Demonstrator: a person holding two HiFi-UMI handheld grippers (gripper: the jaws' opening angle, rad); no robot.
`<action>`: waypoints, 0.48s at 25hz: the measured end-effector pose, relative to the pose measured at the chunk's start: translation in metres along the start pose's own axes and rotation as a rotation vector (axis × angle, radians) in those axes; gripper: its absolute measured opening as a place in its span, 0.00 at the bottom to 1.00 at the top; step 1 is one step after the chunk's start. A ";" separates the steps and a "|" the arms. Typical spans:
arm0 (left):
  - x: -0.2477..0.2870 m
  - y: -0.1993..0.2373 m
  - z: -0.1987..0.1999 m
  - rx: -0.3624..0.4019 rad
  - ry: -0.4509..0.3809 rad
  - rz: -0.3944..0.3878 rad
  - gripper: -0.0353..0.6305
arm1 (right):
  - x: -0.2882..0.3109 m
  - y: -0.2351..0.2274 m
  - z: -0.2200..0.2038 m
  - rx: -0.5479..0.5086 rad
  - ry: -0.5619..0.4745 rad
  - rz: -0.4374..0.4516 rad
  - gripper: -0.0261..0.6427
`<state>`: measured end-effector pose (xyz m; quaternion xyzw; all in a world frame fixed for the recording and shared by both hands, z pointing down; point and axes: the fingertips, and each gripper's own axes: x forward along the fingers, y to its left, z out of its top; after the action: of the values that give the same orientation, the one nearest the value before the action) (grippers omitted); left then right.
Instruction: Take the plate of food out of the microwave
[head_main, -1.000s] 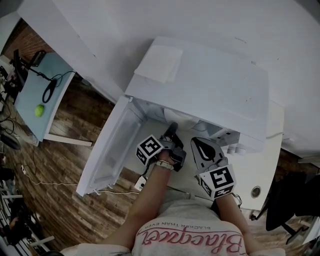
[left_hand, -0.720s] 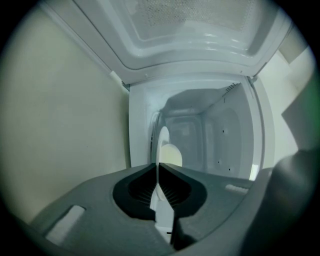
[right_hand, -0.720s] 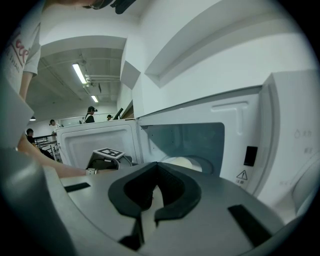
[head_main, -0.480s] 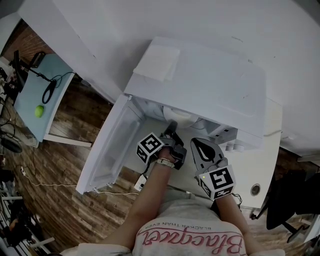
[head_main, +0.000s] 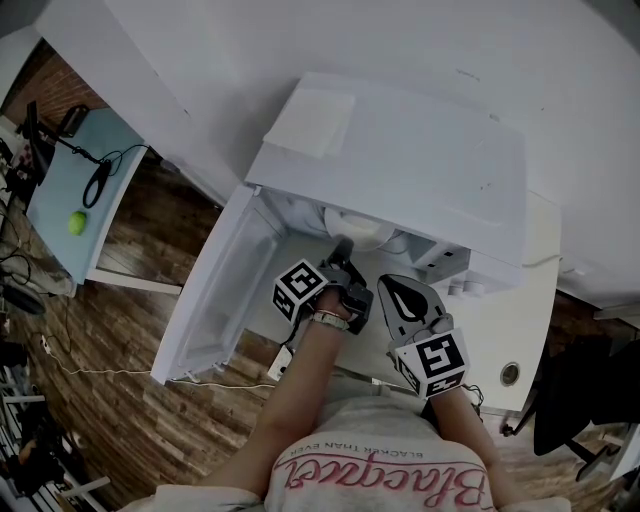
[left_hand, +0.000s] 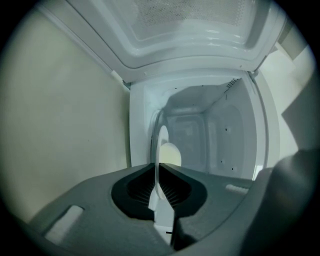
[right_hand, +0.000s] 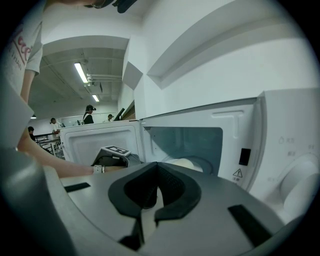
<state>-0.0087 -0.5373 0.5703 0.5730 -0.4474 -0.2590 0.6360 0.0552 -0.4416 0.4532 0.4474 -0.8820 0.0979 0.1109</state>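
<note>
One plate (left_hand: 163, 142) rim pinched by L claw (left_hand: 157, 170) inside microwave (left_hand: 225, 135).

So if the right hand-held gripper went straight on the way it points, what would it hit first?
Most likely the plate of food inside the open microwave, which sits just beyond the tips of the right hand-held gripper. Depth is hard to judge here.

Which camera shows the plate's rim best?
The left gripper view: the plate stands edge-on, its rim pinched in the left claw. The right gripper view shows only a pale mound inside the microwave; the head view, a sliver under its top.
</note>
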 end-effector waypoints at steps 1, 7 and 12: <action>-0.001 -0.001 0.000 0.005 -0.001 -0.001 0.09 | 0.000 0.000 0.000 0.000 0.001 0.000 0.06; -0.007 -0.005 0.002 0.014 0.003 -0.047 0.07 | 0.000 0.002 -0.001 0.000 0.002 0.000 0.06; -0.014 -0.004 0.000 0.000 0.007 -0.067 0.07 | -0.002 0.008 -0.002 -0.005 0.003 0.008 0.06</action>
<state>-0.0148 -0.5263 0.5628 0.5887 -0.4257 -0.2783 0.6283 0.0498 -0.4346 0.4538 0.4437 -0.8838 0.0969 0.1128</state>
